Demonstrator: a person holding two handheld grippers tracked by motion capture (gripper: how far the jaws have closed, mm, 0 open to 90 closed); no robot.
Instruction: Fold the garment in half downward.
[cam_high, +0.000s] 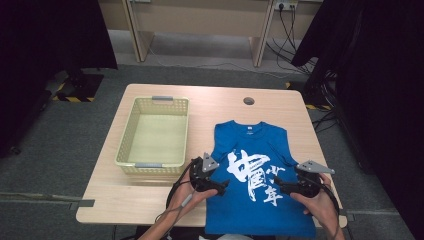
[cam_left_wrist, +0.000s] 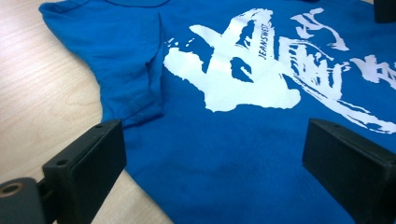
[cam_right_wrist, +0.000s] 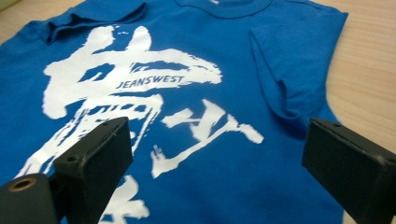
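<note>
A blue T-shirt (cam_high: 255, 150) with a white brush-stroke print lies flat on the wooden table (cam_high: 150, 200), collar away from me, sleeves folded in over its front. My left gripper (cam_high: 226, 186) hovers over the shirt's left edge near the hem and is open, jaws wide over the cloth (cam_left_wrist: 224, 154) with nothing between them. My right gripper (cam_high: 278, 184) is over the shirt's right side, also open, and its jaws straddle the printed front (cam_right_wrist: 205, 154) without pinching it. The folded sleeve (cam_right_wrist: 289, 65) lies just beyond its right jaw.
A pale yellow plastic basket (cam_high: 127, 142) stands left of the shirt, nothing inside it. A round cable hole (cam_high: 248, 101) sits near the table's far edge. Bare wood (cam_high: 115, 197) lies at the front left. Dark curtains flank the table.
</note>
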